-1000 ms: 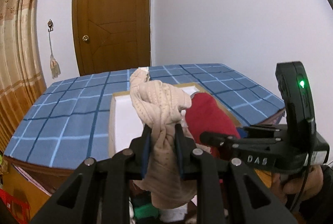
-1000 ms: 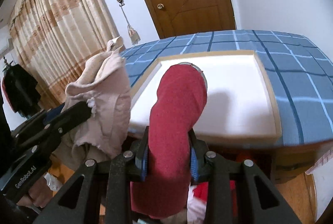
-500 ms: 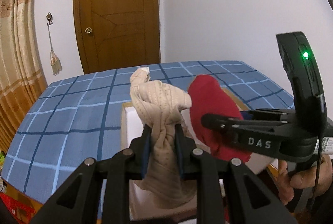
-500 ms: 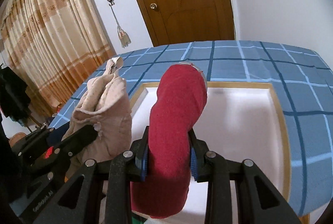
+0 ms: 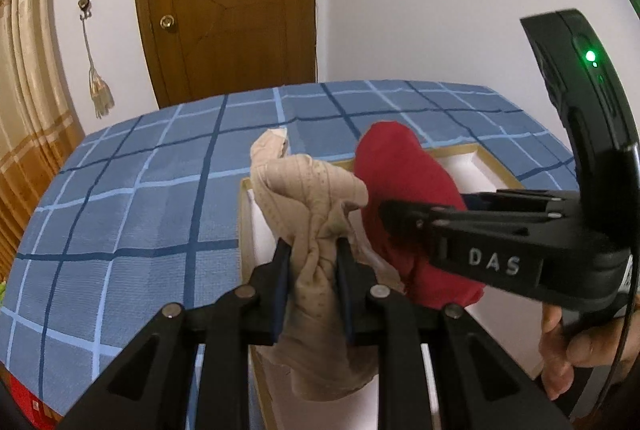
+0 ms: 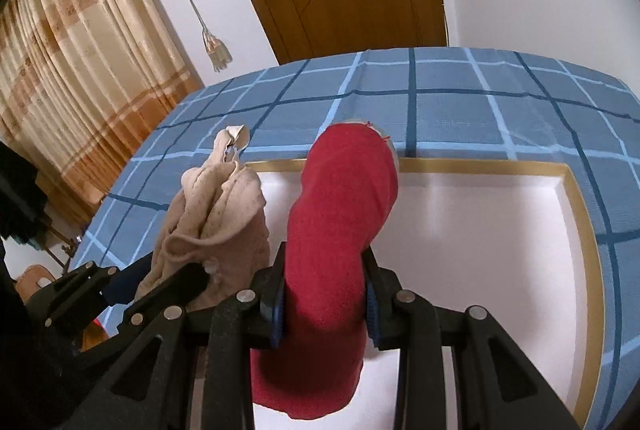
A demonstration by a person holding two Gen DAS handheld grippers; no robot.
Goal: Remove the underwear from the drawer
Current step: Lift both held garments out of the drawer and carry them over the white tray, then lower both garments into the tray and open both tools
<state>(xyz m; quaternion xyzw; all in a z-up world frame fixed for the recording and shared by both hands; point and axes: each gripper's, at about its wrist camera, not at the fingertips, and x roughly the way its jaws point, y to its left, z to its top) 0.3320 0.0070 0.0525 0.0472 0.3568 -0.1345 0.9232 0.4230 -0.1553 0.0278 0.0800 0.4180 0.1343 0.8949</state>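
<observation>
My left gripper (image 5: 313,254) is shut on a bunched beige dotted pair of underwear (image 5: 308,190), which sticks up between the pads and hangs below them. My right gripper (image 6: 324,282) is shut on a rolled red pair of underwear (image 6: 340,210). Both bundles hang side by side over a white tray (image 6: 480,230) with a tan rim that lies on a blue checked cloth (image 6: 460,98). In the left wrist view the right gripper (image 5: 386,214) reaches in from the right with the red underwear (image 5: 400,182); in the right wrist view the beige underwear (image 6: 216,210) sits at left. No drawer is in view.
The blue checked cloth (image 5: 132,198) covers a table that runs back toward a brown wooden door (image 5: 228,2) and a white wall. Striped curtains (image 6: 72,42) hang at the left. A hand (image 5: 568,342) grips the right tool at the lower right.
Both grippers moved forward over the table with their bundles; the white tray now lies directly beneath them instead of ahead. The grips are unchanged.
</observation>
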